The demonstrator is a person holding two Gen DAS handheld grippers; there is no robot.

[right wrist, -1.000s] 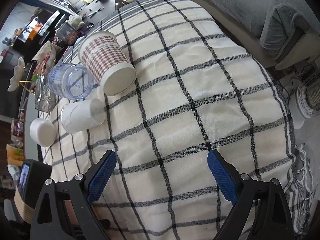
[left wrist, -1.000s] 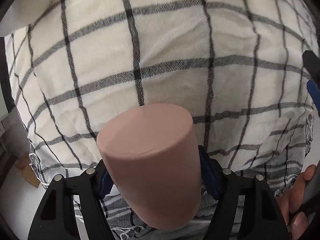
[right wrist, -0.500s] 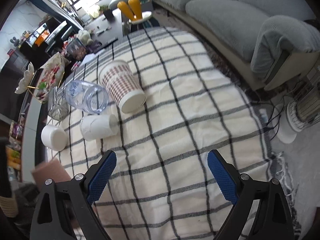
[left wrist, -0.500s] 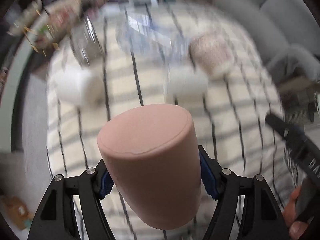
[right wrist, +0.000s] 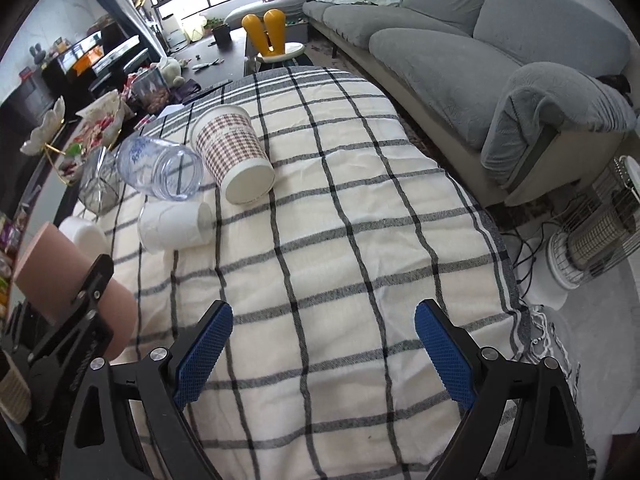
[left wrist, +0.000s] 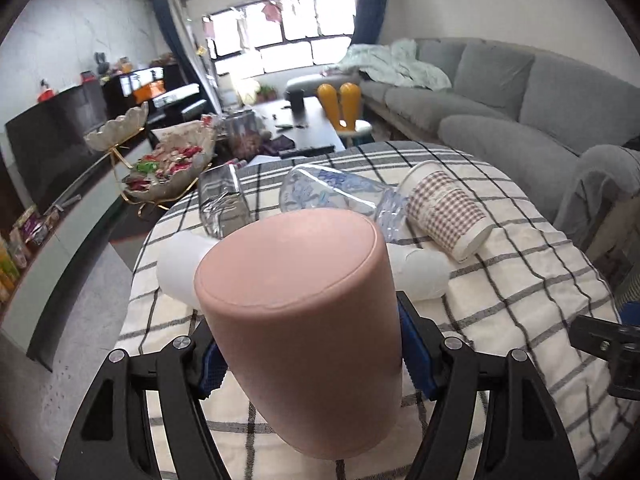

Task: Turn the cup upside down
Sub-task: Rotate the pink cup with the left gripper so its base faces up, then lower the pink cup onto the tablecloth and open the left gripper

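My left gripper [left wrist: 308,364] is shut on a pink cup [left wrist: 304,312], held above the near left part of the checked tablecloth [left wrist: 520,292]. The cup's closed base points forward and up, away from the camera; its mouth is hidden. In the right wrist view the pink cup [right wrist: 52,264] shows at the far left, clamped in the left gripper [right wrist: 80,320] and lifted off the cloth. My right gripper [right wrist: 320,344] is open and empty over the near middle of the tablecloth [right wrist: 360,240].
A checked paper cup [right wrist: 236,156], a clear plastic cup [right wrist: 160,168] and a white cup [right wrist: 172,226] lie on their sides at the table's far left. Another white cup [right wrist: 86,236] and a glass [right wrist: 100,184] stand behind. A grey sofa [right wrist: 480,40] and a heater [right wrist: 592,236] are to the right.
The left gripper has swung the pink cup upward: its view went from the cloth close below to looking across the table and room. The right gripper has pulled back and up a little.
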